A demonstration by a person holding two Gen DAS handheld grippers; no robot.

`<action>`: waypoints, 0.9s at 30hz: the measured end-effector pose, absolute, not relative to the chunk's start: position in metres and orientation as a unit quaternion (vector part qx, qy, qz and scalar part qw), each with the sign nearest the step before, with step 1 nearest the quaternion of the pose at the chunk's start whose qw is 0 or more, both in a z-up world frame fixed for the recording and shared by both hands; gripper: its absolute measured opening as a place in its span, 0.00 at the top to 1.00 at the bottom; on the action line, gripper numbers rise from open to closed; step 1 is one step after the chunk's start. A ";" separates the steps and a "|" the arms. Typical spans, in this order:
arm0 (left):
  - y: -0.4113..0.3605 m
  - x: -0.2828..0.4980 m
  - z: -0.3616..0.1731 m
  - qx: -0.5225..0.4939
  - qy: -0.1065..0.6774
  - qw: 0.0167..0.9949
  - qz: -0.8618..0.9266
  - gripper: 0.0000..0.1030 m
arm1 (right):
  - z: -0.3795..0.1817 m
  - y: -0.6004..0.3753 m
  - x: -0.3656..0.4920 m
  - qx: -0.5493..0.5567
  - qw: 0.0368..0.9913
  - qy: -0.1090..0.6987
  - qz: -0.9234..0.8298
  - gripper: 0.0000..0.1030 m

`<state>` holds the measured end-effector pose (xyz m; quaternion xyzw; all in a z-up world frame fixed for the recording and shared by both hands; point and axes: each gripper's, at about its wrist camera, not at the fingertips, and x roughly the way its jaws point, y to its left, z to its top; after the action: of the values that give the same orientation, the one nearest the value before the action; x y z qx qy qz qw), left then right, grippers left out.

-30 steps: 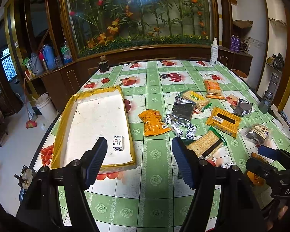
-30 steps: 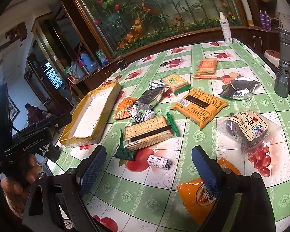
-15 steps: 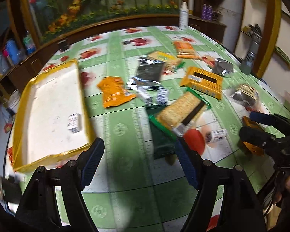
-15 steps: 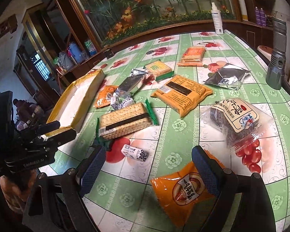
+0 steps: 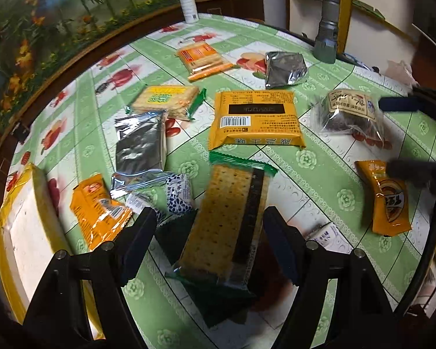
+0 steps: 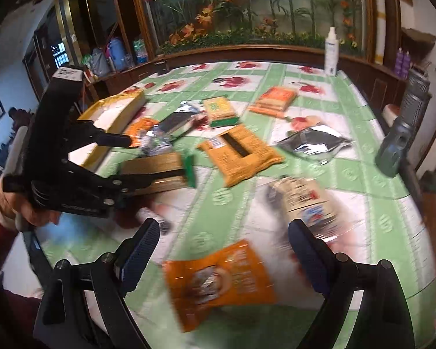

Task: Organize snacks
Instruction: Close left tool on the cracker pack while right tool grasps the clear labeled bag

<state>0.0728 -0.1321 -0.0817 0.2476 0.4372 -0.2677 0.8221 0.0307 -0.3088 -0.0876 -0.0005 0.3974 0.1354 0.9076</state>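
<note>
The left tool [image 5: 209,238] points steeply down at the counter [image 5: 319,174], which wears a green-and-white cloth printed with fruit. Its jaws stand wide apart, one on each side of a long cracker pack [image 5: 226,221] in a clear wrapper with green ends. The pack lies flat between the fingers, and they do not press on it. A dark green packet [image 5: 174,238] lies partly under the cracker pack.

Left of the crackers lie a small blue-and-white candy wrapper [image 5: 178,193], a crumpled orange packet [image 5: 97,209] and a silver foil bag [image 5: 141,142]. At the left edge sits a shallow tray [image 5: 23,232] with a yellow rim and a white floor. Beyond the crackers lies a flat orange box [image 5: 255,119] with a barcode, and farther back a second cracker pack [image 5: 168,100], an orange biscuit pack [image 5: 202,59] and a crinkled silver pouch [image 5: 286,68]. To the right are a clear bag of dark snacks [image 5: 350,113] and an orange chip bag [image 5: 388,200]. A small white wrapped sweet [image 5: 325,235] lies just beside the left tool's right finger.

The right tool [image 6: 223,250] is also spread open and grips nothing. It hovers above the orange chip bag, which shows blurred in its view. A hand [image 6: 33,212] in a red sleeve holds the left tool over the crackers. A white spray bottle [image 6: 331,52] stands at the far edge.
</note>
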 end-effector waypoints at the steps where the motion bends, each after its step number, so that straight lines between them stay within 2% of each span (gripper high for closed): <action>1: -0.133 0.076 -0.085 0.253 0.439 0.819 -0.268 0.27 | -0.087 -0.315 0.036 -0.004 0.906 0.403 0.127 0.11; 5: -0.130 0.084 -0.095 0.269 0.444 0.814 -0.262 0.24 | -0.092 -0.334 0.062 -0.008 0.901 0.417 0.120 0.09; 13: -0.135 0.094 -0.097 0.263 0.441 0.819 -0.257 0.24 | -0.116 -0.343 0.098 -0.011 0.882 0.458 0.113 0.09; 14: -0.135 0.093 -0.097 0.263 0.438 0.821 -0.255 0.30 | -0.121 -0.344 0.102 -0.002 0.875 0.469 0.119 0.09; 16: -0.135 0.092 -0.096 0.249 0.442 0.820 -0.264 0.54 | -0.127 -0.343 0.103 -0.008 0.872 0.475 0.116 0.09; 17: -0.135 0.090 -0.095 0.249 0.439 0.824 -0.258 0.57 | -0.128 -0.340 0.102 -0.018 0.874 0.474 0.109 0.11; 19: -0.135 0.086 -0.096 0.251 0.433 0.828 -0.250 0.57 | -0.126 -0.338 0.098 -0.030 0.876 0.472 0.095 0.32; 25: -0.116 0.067 -0.076 0.205 0.419 0.856 -0.224 0.57 | -0.106 -0.343 0.083 0.034 0.890 0.443 0.102 0.57; 26: -0.110 0.063 -0.071 0.197 0.417 0.861 -0.215 0.57 | -0.102 -0.342 0.079 0.047 0.891 0.437 0.111 0.59; 27: -0.106 0.061 -0.067 0.191 0.414 0.865 -0.210 0.57 | -0.098 -0.339 0.077 0.051 0.892 0.434 0.113 0.66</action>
<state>0.0610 -0.1058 -0.0668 0.1915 0.4136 -0.2095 0.8651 0.0766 -0.3392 -0.0983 0.0507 0.4342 0.1133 0.8922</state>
